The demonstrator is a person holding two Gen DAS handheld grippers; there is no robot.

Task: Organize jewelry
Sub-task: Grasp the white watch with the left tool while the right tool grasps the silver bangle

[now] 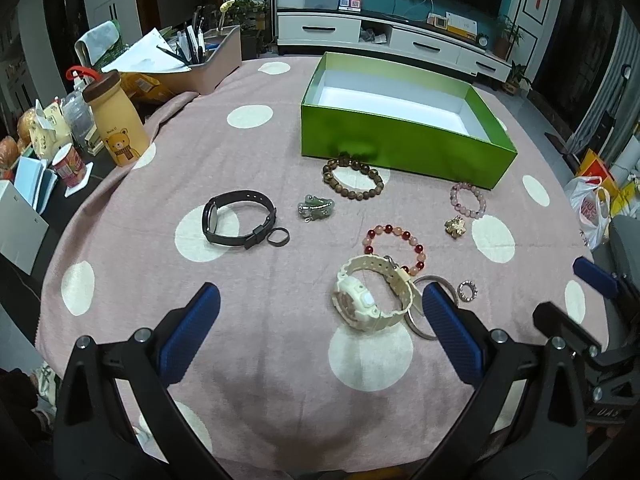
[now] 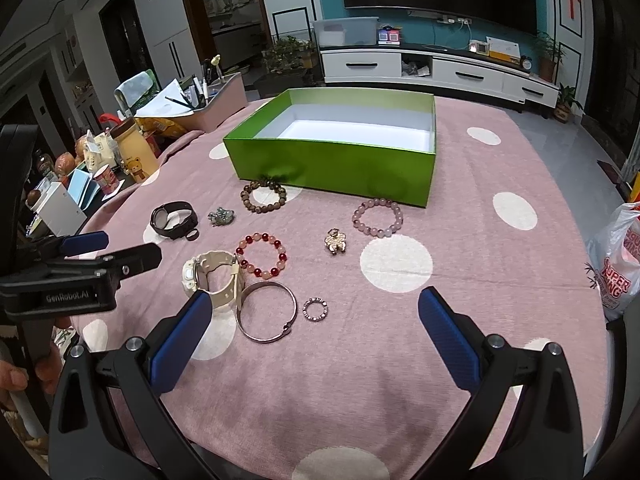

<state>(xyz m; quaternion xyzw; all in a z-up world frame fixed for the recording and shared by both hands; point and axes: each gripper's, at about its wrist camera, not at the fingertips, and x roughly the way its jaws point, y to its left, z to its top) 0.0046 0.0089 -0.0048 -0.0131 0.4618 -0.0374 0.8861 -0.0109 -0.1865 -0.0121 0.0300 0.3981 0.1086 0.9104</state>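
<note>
Lying on the pink dotted tablecloth [image 2: 460,220] before the green box [image 2: 332,160], the jewelry waits: the cream watch [image 1: 370,292] is nearest the left gripper [image 1: 320,320]. Both left and right gripper [image 2: 314,322] stand released, grasping nothing.

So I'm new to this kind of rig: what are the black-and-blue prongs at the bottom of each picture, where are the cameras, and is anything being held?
There is no robot arm. A person holds a two-finger gripper in each hand, with a fisheye camera looking along its fingers. One picture is from the left gripper, the other from the right gripper. Both are open and hold nothing.

On the pink dotted tablecloth stands an empty green box. In front lie a white watch, a black watch, three bead bracelets, among them a red and pink one, a silver bangle, rings and small charms.
</note>
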